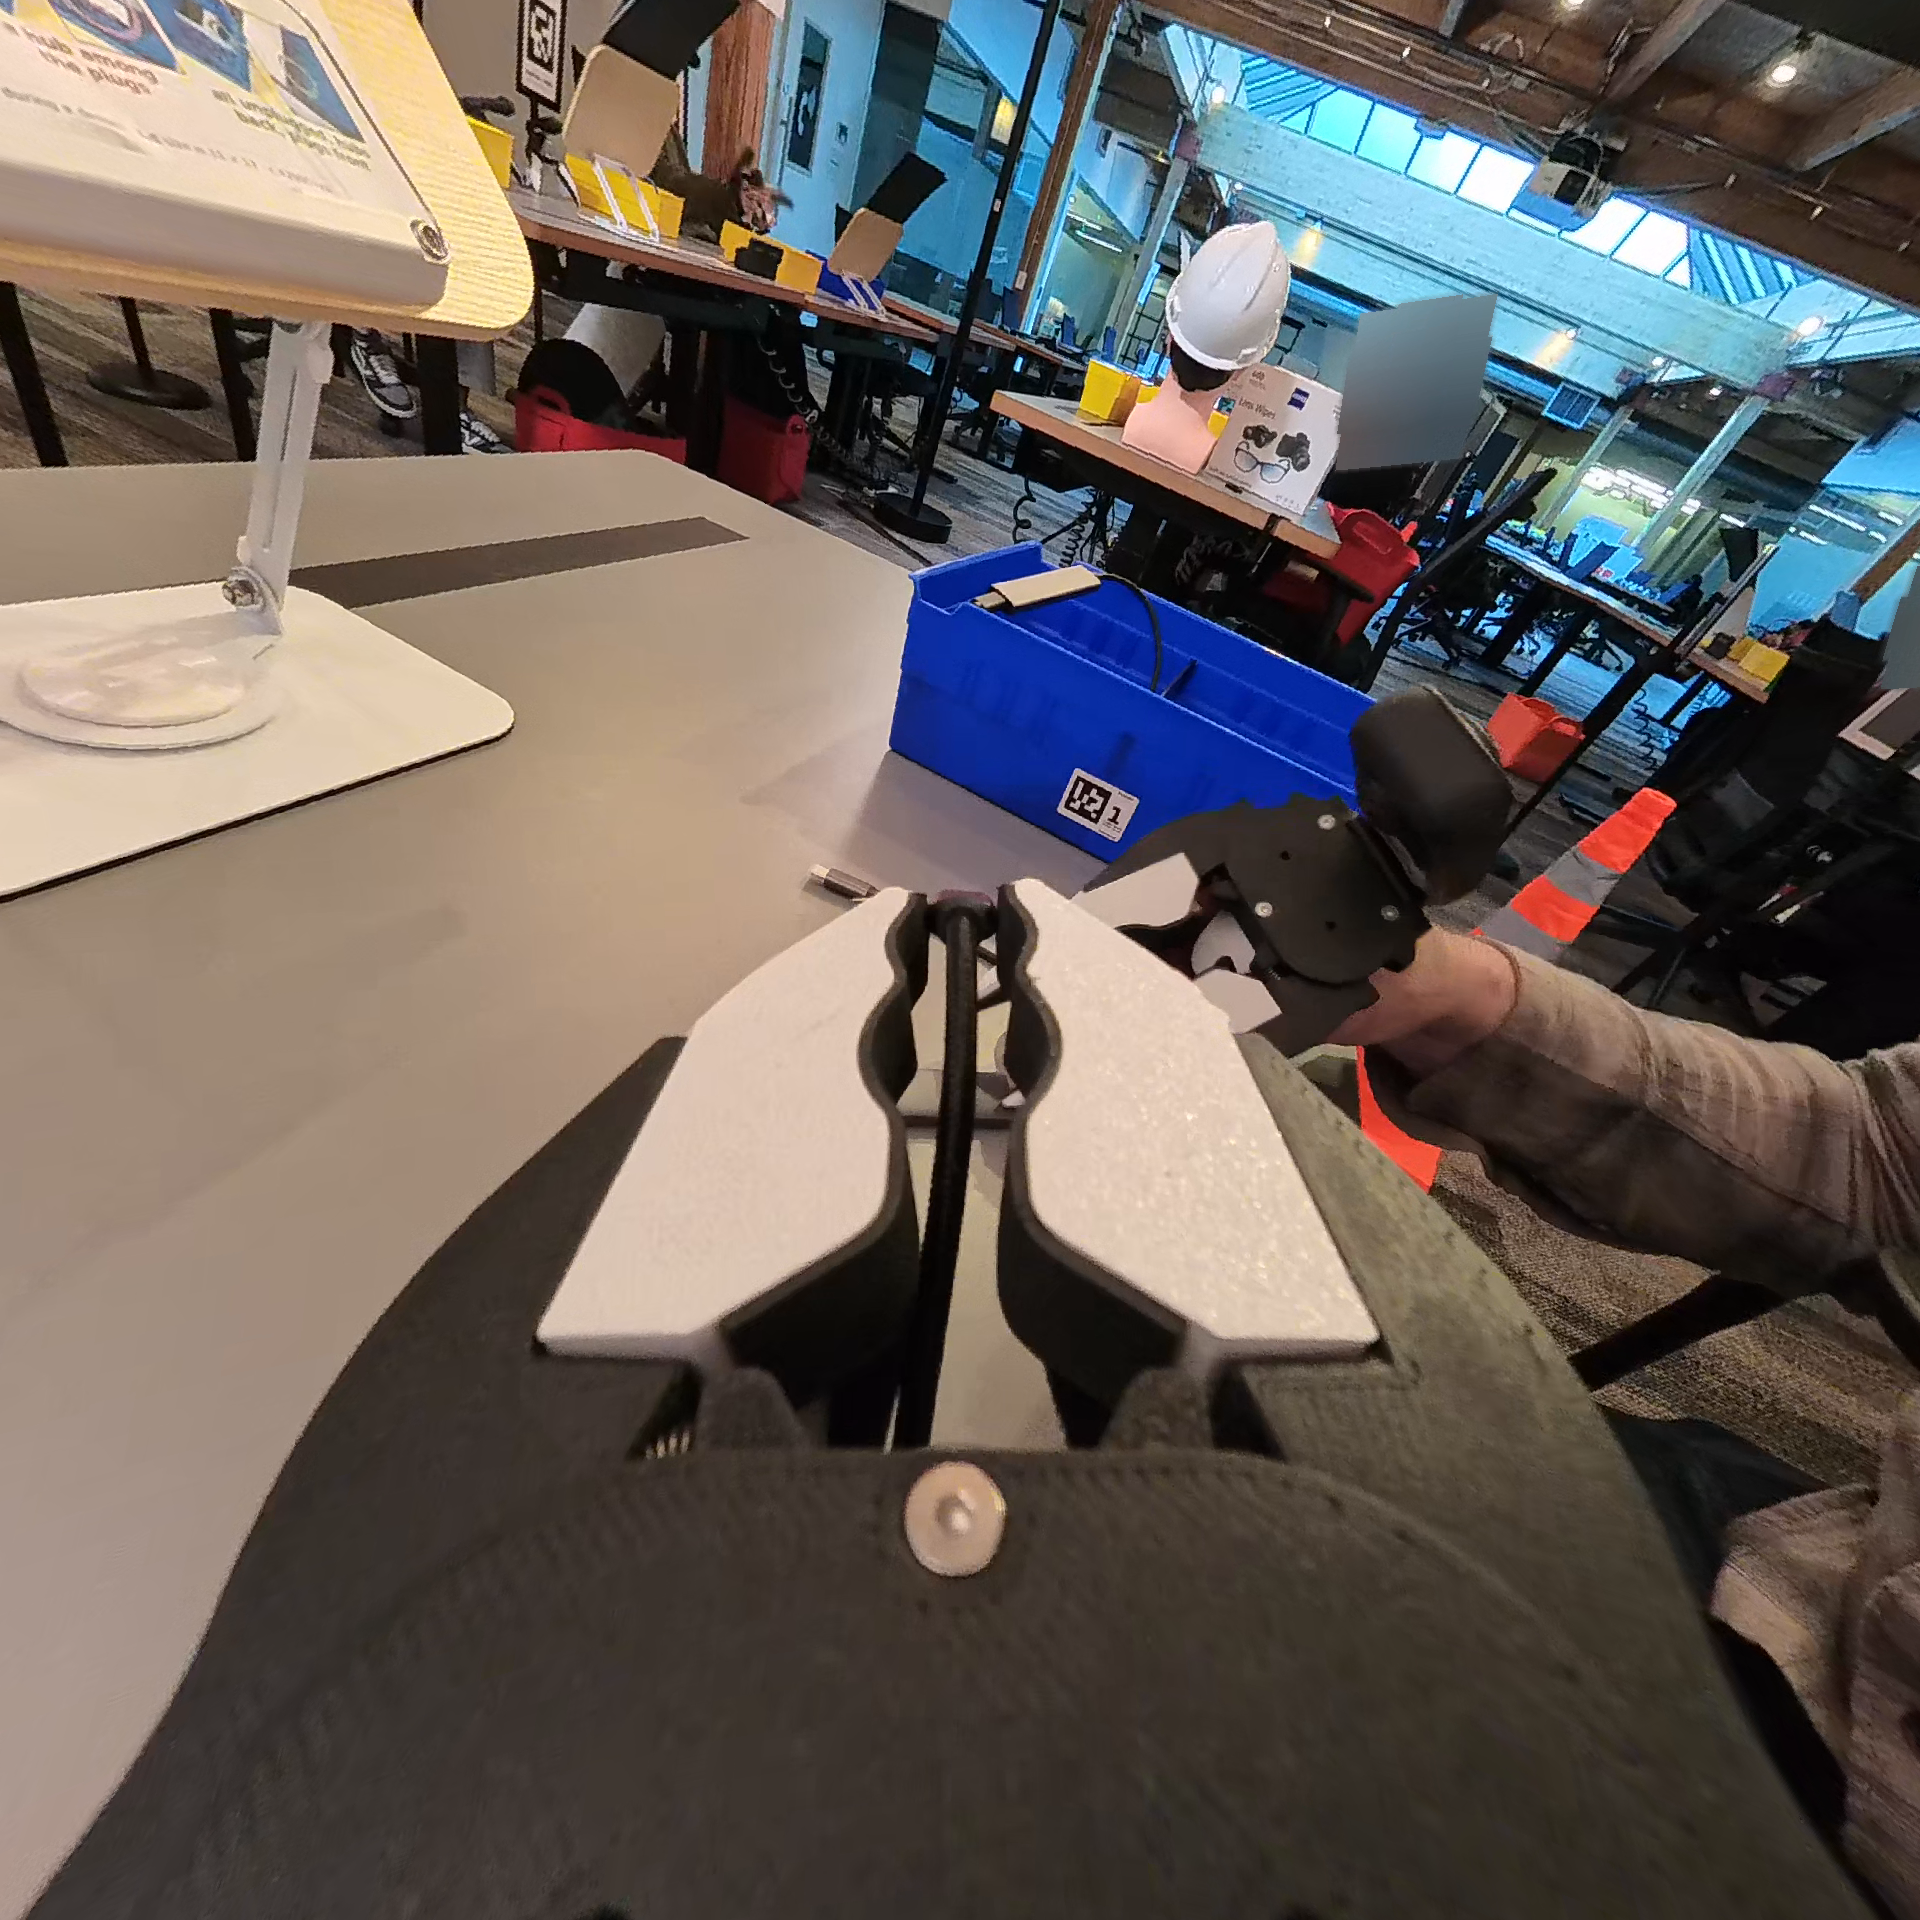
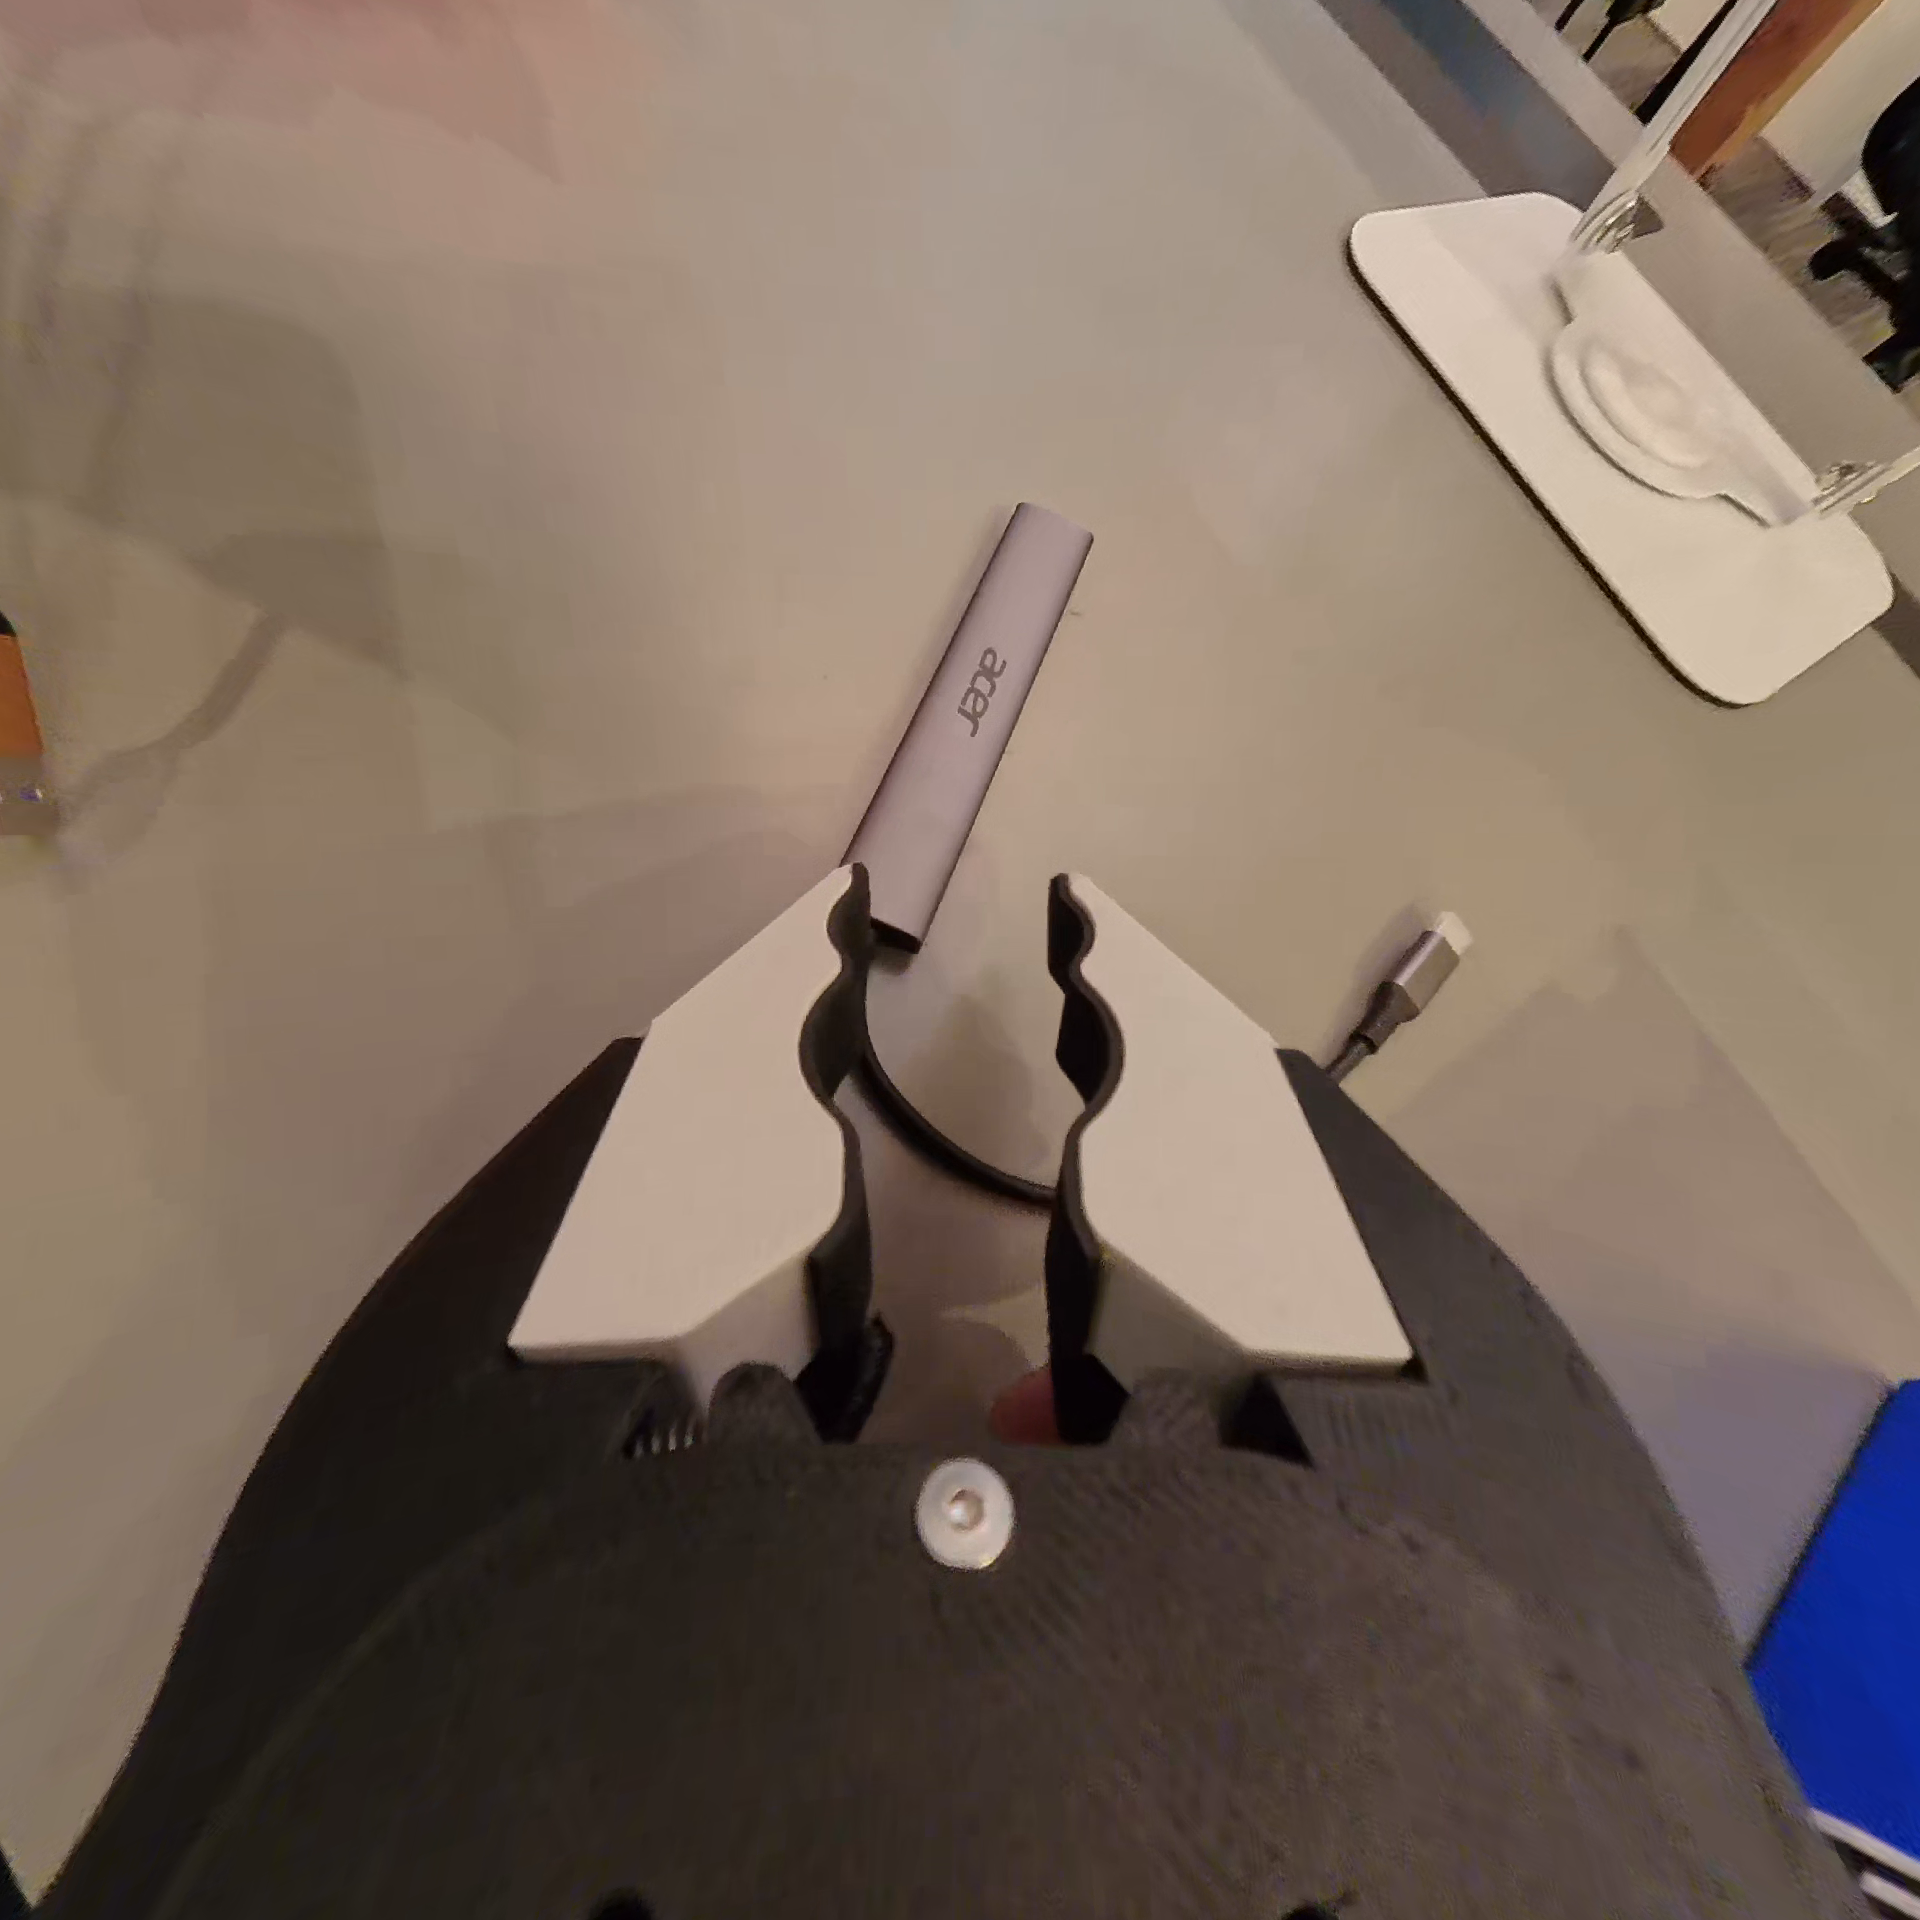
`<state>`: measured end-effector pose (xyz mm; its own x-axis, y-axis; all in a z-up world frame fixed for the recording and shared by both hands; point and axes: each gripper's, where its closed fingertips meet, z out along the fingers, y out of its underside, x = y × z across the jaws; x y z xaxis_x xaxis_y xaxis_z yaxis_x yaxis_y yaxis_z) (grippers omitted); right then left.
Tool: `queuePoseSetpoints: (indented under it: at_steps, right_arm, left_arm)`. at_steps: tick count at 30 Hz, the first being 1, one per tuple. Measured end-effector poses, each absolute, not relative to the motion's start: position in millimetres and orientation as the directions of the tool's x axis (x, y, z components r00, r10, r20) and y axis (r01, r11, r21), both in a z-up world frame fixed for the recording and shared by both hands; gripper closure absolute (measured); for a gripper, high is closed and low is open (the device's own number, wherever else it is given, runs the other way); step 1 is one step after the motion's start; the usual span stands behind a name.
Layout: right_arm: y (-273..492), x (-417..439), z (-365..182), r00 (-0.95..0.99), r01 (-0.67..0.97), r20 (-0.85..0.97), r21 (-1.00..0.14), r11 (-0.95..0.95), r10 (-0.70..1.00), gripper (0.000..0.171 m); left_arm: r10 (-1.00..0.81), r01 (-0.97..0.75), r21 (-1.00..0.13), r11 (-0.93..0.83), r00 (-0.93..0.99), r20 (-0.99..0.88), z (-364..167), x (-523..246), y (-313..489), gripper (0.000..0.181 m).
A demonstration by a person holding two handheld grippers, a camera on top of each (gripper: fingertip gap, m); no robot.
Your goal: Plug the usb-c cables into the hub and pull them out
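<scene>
In the right wrist view a slim grey hub [image 2: 977, 707] lies flat on the grey table, its near end just inside my right gripper's left fingertip [image 2: 831, 904]. My right gripper [image 2: 956, 899] is open and empty, low over the table. A thin black cable [image 2: 935, 1143] curves between its fingers. A grey usb-c plug [image 2: 1423, 971] lies to its right. In the left wrist view my left gripper [image 1: 961, 906] is shut on a black usb-c cable [image 1: 951, 1143] that runs back between its fingers. The right gripper [image 1: 1299, 914], held by a hand, shows just beyond it. Another grey plug [image 1: 842, 883] lies on the table.
A blue bin [image 1: 1091, 727] stands on the table behind the grippers, with another hub and cable [image 1: 1039, 594] in it; its corner shows in the right wrist view [image 2: 1849, 1610]. A white stand base [image 1: 208, 717] [image 2: 1621, 436] holds a tilted board on the left. One gripper's finger ends stand about 15 cm off the other's. Measured from the fingertips, the slim grey hub [image 2: 977, 707] is 4 cm or so from the right gripper and 15 cm from the left.
</scene>
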<state>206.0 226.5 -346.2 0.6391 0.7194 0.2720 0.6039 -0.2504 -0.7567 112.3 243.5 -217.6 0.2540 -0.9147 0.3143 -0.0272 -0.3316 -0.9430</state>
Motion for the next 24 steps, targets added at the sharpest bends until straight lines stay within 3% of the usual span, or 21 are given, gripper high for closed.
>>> queuePoseSetpoints:
  at_steps: [15, 24]
  right_arm:
    - [215, 197, -356, 0.586, 0.658, 0.228, -0.694, -0.292, 0.778, 0.137]
    - [218, 195, -349, 0.619, 0.623, 0.215, -0.721, -0.305, 0.756, 0.134]
  left_arm:
    - [-0.919, -0.038, -0.945, -0.324, 0.250, 0.305, -217, 114, 243, 0.170]
    - [-0.920, -0.045, -0.945, -0.325, 0.247, 0.304, -220, 115, 241, 0.170]
